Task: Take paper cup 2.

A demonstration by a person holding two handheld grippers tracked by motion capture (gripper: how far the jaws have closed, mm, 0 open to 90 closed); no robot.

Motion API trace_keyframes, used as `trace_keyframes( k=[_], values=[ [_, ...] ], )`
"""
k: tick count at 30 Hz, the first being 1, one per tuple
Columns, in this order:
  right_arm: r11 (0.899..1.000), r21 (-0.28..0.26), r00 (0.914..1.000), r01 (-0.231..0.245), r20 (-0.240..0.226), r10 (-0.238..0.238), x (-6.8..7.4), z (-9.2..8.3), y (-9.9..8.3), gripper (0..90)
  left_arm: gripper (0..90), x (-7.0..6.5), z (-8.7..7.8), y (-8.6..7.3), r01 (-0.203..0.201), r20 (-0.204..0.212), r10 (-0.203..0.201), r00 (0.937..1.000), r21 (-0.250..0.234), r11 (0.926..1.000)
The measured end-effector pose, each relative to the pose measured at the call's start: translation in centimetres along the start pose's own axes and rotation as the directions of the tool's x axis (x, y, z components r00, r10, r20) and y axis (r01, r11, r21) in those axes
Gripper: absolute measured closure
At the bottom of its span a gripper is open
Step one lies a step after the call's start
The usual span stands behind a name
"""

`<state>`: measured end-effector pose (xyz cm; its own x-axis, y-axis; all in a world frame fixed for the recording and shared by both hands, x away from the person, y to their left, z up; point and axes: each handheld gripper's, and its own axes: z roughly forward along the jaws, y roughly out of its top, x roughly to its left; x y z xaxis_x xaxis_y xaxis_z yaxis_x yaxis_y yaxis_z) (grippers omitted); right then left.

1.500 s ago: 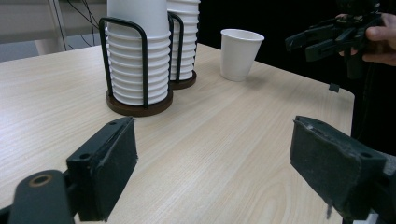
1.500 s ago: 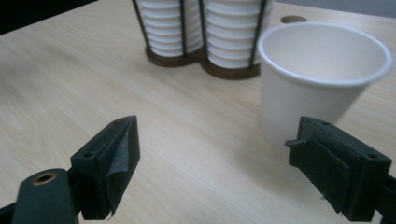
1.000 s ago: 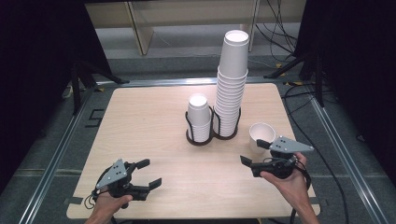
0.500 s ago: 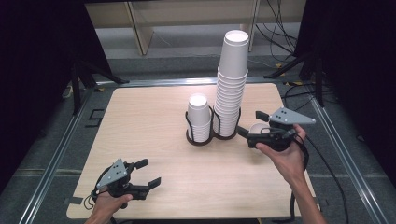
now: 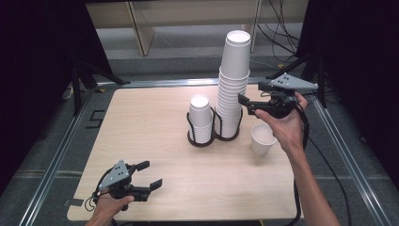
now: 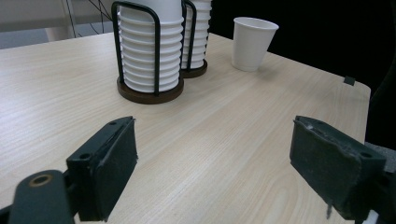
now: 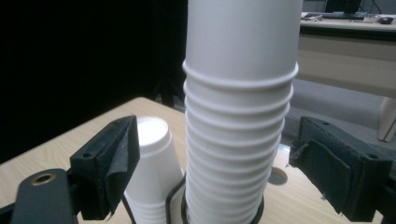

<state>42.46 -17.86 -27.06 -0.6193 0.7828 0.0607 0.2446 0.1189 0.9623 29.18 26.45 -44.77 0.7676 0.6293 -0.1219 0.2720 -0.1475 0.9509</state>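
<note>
The right gripper [image 5: 246, 106] is hovering with its black jaws spread wide on either side of the tall stack of white paper cups [image 5: 231, 84], which is standing in a black wire holder [image 5: 214, 126] at the middle of the pale wooden table [image 5: 141, 122]; the pads are touching nothing. A single white paper cup [image 5: 262, 139] is sitting upright just below that hand. The left gripper [image 5: 148, 175] is resting near the table's front left edge, jaws apart and empty.

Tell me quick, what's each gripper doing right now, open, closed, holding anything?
Left gripper: open, empty, low over the table.
Right gripper: open, holding nothing, jaws either side of the tall cup stack.
</note>
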Motion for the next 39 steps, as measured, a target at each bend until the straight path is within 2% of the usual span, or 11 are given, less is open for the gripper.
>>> trace_keyframes(
  k=[5,6,9,10,11,16,18,27,30,32,39],
  values=[
    [1.0,-0.009,0.9999,0.011,0.012,-0.011,-0.4,0.6,1.8,15.2,14.7,0.1,0.1,-0.1,0.0,0.001,0.0,1.0,-0.001,1.0],
    [1.0,-0.007,1.0,-0.002,0.004,0.002,-0.4,0.7,2.2,15.2,14.7,0.1,0.1,-0.1,0.003,0.005,-0.003,1.0,-0.007,1.0],
    [0.999,-0.018,0.9996,0.027,0.011,-0.027,-0.6,0.8,3.4,15.2,14.7,0.1,0.1,-0.1,0.005,-0.002,-0.005,1.0,0.0,1.0],
    [1.0,-0.011,1.0,0.008,0.004,-0.008,-0.6,0.9,3.8,15.1,14.7,0.2,0.2,-0.2,0.006,0.004,-0.006,1.0,-0.01,0.9999],
    [0.999,-0.021,0.9995,0.028,0.014,-0.027,-0.7,1.0,4.1,15.1,14.7,0.1,0.2,-0.2,0.006,0.004,-0.006,1.0,-0.01,0.9999],
    [1.0,-0.018,0.9996,0.026,0.014,-0.026,-1.0,1.9,5.7,15.1,14.7,0.1,0.2,-0.2,0.005,0.003,-0.005,1.0,-0.003,1.0],
    [1.0,-0.013,0.9996,0.023,0.018,-0.022,-1.1,2.3,6.0,15.2,14.7,0.1,0.0,-0.1,0.001,-0.009,-0.001,1.0,0.019,0.9998],
    [0.999,-0.02,0.9992,0.035,0.019,-0.035,-1.4,4.2,7.9,15.1,14.7,0.1,0.0,-0.1,0.003,-0.005,-0.003,1.0,0.017,0.9999],
    [1.0,-0.024,0.9999,0.011,0.008,-0.011,-1.3,4.8,8.3,15.1,14.7,0.1,0.2,-0.2,0.009,0.01,-0.009,0.9999,-0.01,0.9999],
    [0.999,-0.016,0.9991,0.036,0.022,-0.036,-1.3,5.1,8.6,15.1,14.7,0.2,0.2,-0.2,0.009,0.01,-0.009,0.9999,-0.009,0.9999],
    [0.999,0.014,0.9992,0.029,0.025,-0.03,-1.3,6.4,9.2,15.1,14.7,0.1,0.1,-0.1,0.008,0.009,-0.008,0.9999,-0.006,0.9999]
  ],
)
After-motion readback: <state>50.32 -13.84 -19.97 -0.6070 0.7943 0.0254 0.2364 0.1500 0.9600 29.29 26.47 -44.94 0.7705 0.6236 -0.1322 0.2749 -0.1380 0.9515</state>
